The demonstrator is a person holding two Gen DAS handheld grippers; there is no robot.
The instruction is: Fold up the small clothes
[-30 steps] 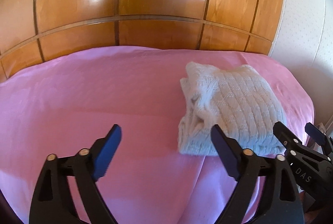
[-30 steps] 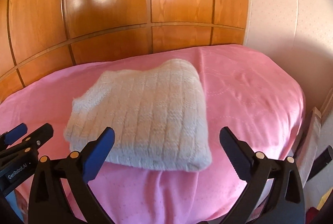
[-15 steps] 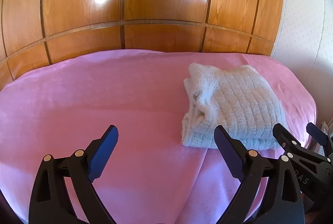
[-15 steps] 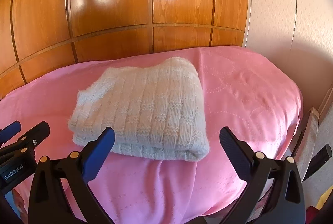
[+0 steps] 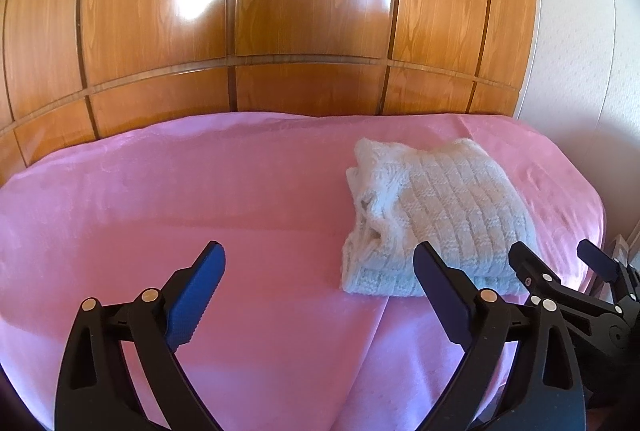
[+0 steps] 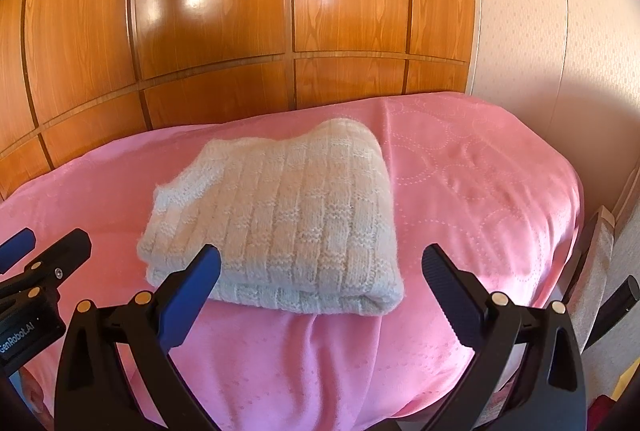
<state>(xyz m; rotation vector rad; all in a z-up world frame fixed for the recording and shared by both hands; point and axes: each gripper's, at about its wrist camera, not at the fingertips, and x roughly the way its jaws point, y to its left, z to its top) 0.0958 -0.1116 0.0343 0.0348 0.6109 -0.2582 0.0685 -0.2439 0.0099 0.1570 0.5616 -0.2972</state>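
A cream knitted garment (image 5: 432,215) lies folded into a thick rectangle on the pink bedspread (image 5: 200,199), toward its right side. My left gripper (image 5: 316,287) hovers open in front of and left of it, holding nothing. In the right wrist view the same folded knit (image 6: 288,215) lies just beyond my right gripper (image 6: 320,283), which is open and empty, its fingers apart from the cloth. Each gripper shows in the other's view: the right gripper (image 5: 560,263) at the far right, the left gripper (image 6: 44,251) at the far left.
A glossy wooden panelled wall (image 5: 280,31) rises behind the bed. A pale textured wall (image 6: 540,31) stands at the right. The bed's right edge (image 6: 576,215) drops off toward a narrow gap with furniture beside it.
Both grippers have drawn back from the folded knit and risen a little; it now looks smaller and farther away. The garment itself has not moved. Both stay open.
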